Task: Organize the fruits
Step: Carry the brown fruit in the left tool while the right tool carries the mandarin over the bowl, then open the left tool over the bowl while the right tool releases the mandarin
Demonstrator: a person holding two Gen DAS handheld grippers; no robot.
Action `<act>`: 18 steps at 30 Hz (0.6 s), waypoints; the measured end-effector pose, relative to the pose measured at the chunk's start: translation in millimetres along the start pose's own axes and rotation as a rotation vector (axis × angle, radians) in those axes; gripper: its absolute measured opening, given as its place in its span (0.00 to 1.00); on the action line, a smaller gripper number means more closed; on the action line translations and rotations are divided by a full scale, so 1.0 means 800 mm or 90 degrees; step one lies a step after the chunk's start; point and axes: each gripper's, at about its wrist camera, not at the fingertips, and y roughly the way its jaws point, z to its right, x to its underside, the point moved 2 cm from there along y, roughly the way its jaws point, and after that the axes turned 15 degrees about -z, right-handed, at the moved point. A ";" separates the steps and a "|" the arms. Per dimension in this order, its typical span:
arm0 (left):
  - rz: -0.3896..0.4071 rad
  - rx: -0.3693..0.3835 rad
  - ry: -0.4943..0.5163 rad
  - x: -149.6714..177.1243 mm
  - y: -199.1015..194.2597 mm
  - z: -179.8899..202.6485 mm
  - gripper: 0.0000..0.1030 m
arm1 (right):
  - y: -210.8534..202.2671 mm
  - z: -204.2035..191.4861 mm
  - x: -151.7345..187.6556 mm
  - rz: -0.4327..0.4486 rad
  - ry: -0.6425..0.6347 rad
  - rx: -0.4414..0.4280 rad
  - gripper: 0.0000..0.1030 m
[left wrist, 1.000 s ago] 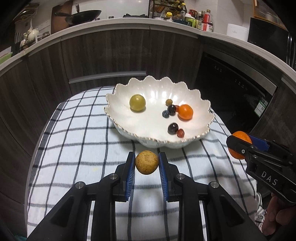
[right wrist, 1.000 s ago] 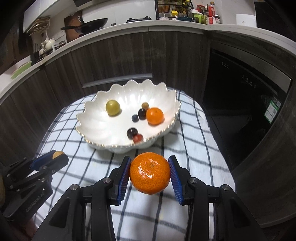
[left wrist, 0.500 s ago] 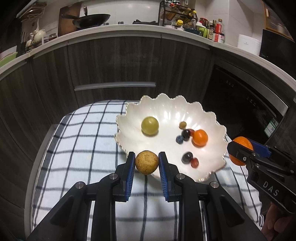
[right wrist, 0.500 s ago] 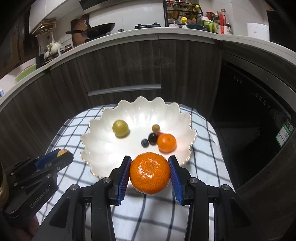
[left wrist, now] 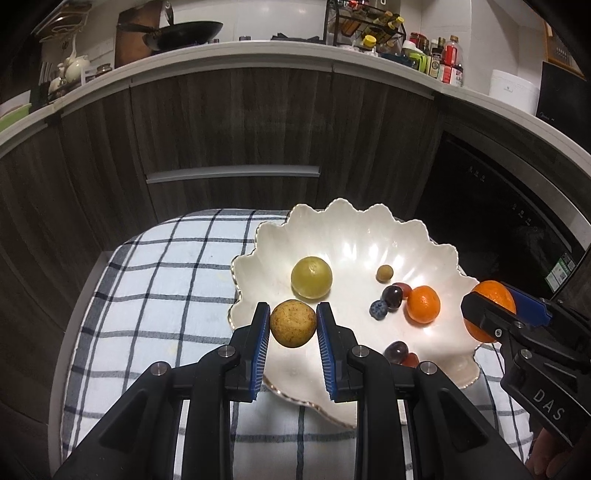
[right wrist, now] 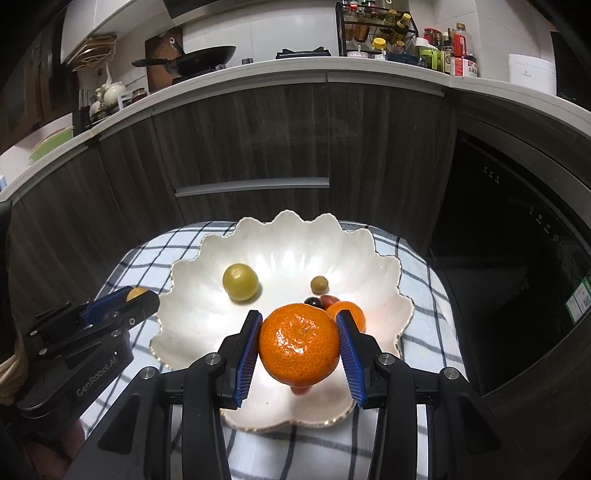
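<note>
A white scalloped bowl (left wrist: 354,243) (right wrist: 192,317) sits on a checked cloth. It holds a yellow-green fruit (left wrist: 311,277) (right wrist: 240,281), a small orange (left wrist: 423,305), a tan berry (left wrist: 384,273), a blueberry (left wrist: 378,308) and dark and red grapes. My left gripper (left wrist: 293,323) is shut on a speckled tan round fruit (left wrist: 293,323) over the bowl's near left rim. My right gripper (right wrist: 299,347) is shut on a large mandarin (right wrist: 299,347) above the bowl's front right part; it also shows in the left wrist view (left wrist: 491,314).
The checked cloth (left wrist: 159,280) covers a small table in front of dark wood cabinets (left wrist: 229,122). A black oven front (right wrist: 517,236) stands to the right. A counter above carries a wok (left wrist: 188,31), bottles and a spice rack.
Both grippers have moved forward with their fruits, from over the cloth in front of the bowl to over the bowl's near edge. Both stay shut.
</note>
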 end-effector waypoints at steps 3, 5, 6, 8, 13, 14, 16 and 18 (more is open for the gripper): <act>-0.011 -0.001 0.005 -0.004 0.013 0.001 0.25 | 0.011 0.002 -0.006 -0.007 0.001 0.003 0.41; -0.021 -0.002 0.005 -0.005 0.022 0.000 0.25 | 0.017 0.003 -0.009 -0.012 0.002 0.004 0.41; -0.025 -0.002 0.004 -0.005 0.025 -0.001 0.25 | 0.020 0.004 -0.011 -0.015 0.004 0.004 0.41; -0.034 0.000 0.002 -0.004 0.032 -0.002 0.25 | 0.025 0.004 -0.012 -0.017 0.005 0.004 0.41; -0.049 0.003 -0.001 0.001 0.043 -0.002 0.25 | 0.035 0.003 -0.015 -0.026 0.001 0.002 0.41; -0.051 0.004 -0.002 0.001 0.045 -0.003 0.25 | 0.037 0.002 -0.014 -0.029 0.001 0.001 0.41; -0.053 0.004 0.001 0.003 0.046 -0.004 0.25 | 0.041 0.003 -0.014 -0.034 0.002 0.003 0.41; -0.055 0.000 -0.002 0.003 0.047 -0.005 0.29 | 0.043 0.004 -0.014 -0.037 0.003 0.005 0.41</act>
